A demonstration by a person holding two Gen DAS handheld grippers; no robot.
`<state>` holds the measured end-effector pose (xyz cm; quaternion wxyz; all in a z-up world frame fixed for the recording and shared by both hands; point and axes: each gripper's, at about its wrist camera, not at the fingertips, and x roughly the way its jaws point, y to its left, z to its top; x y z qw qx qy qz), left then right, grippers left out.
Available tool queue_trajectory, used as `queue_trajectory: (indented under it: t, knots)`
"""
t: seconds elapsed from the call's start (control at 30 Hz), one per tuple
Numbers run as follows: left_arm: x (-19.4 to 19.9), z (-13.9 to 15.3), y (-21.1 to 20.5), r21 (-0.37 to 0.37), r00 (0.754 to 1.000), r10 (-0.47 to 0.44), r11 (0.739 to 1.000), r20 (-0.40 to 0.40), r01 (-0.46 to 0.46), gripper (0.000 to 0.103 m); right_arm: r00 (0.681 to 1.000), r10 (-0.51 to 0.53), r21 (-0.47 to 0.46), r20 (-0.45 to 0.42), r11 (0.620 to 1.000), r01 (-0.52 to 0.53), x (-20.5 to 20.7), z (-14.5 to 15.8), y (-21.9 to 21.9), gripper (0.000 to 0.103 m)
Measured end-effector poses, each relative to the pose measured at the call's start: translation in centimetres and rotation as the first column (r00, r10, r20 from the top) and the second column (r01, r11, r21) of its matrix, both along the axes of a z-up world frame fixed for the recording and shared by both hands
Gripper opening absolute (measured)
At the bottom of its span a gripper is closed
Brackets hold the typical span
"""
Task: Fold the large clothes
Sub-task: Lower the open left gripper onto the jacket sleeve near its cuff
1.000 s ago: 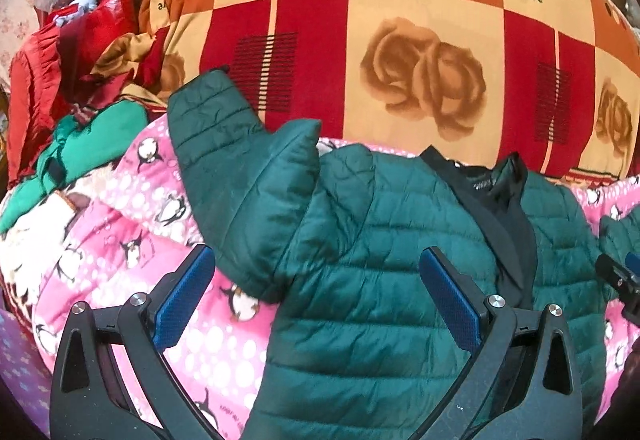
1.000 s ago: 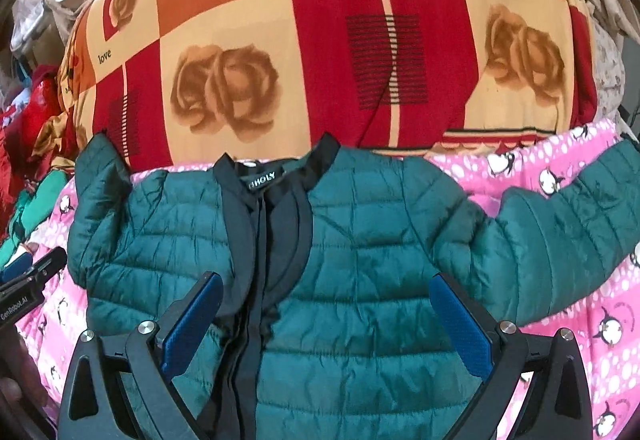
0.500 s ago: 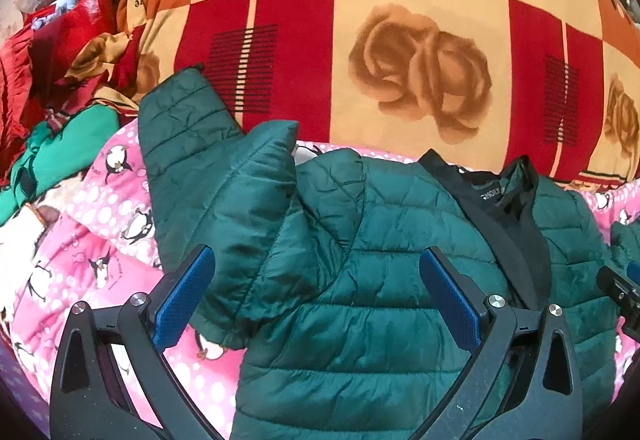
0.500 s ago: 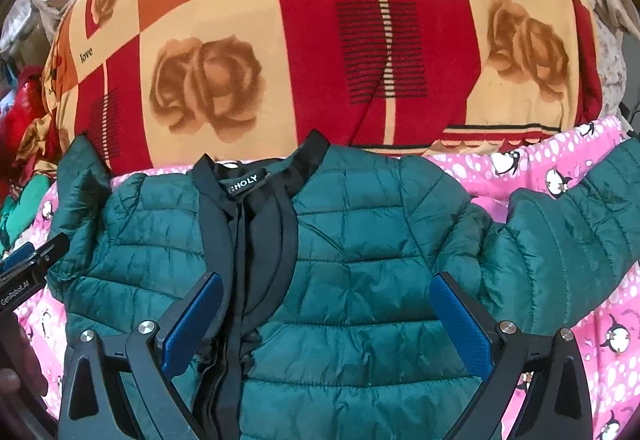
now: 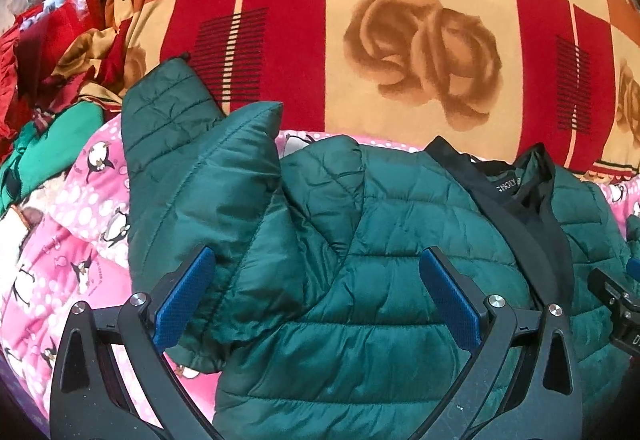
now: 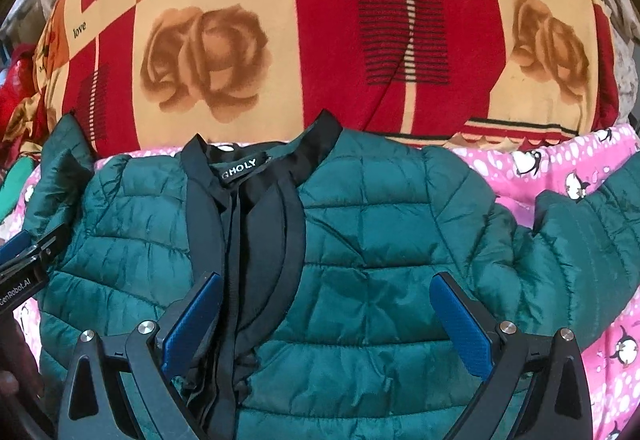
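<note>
Closer now, jacket point(image 5: 384, 280) spreads beneath both agape hand-held grippers.

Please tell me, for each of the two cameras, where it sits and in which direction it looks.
Left wrist: sits behind the open left gripper, looks forward over the jacket and its left sleeve toward the rose blanket.
Right wrist: sits behind the open right gripper, faces the black collar and right sleeve.
Shared: jacket, collar, blanket, pink penguin sheet; each view catches the other gripper at its edge.

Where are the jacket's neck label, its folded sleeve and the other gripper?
neck label point(image 6: 240, 167): right wrist view, lettering.
folded sleeve point(image 5: 200, 192): left wrist view, mid-sleeve.
left gripper point(image 6: 24, 260): right wrist view, tip.
</note>
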<state>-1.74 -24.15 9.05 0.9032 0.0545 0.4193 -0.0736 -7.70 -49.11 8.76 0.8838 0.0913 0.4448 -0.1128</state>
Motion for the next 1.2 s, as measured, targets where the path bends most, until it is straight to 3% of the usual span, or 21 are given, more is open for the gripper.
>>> queue_trajectory:
  t: [0.53,1.07,1.2]
  knots:
    - [0.5,-0.8,-0.7,0.015,1.0,-0.013,1.0,0.002,0.013,0.103,0.999,-0.032,0.037,-0.023,0.999,0.032,0.8,-2.5,-0.8,0.103]
    - [0.6,1.1,2.7,-0.095,0.998,-0.048,0.994,0.039,0.052,0.103,0.999,-0.007,0.035,-0.031,0.999,0.008,0.9,-3.2,0.0,0.103]
    - [1.6,2.2,5.7,-0.128,0.999,0.001,0.992,0.054,0.006,0.103,0.999,-0.007,0.042,-0.033,0.999,0.009,0.8,-3.3,-0.2,0.103]
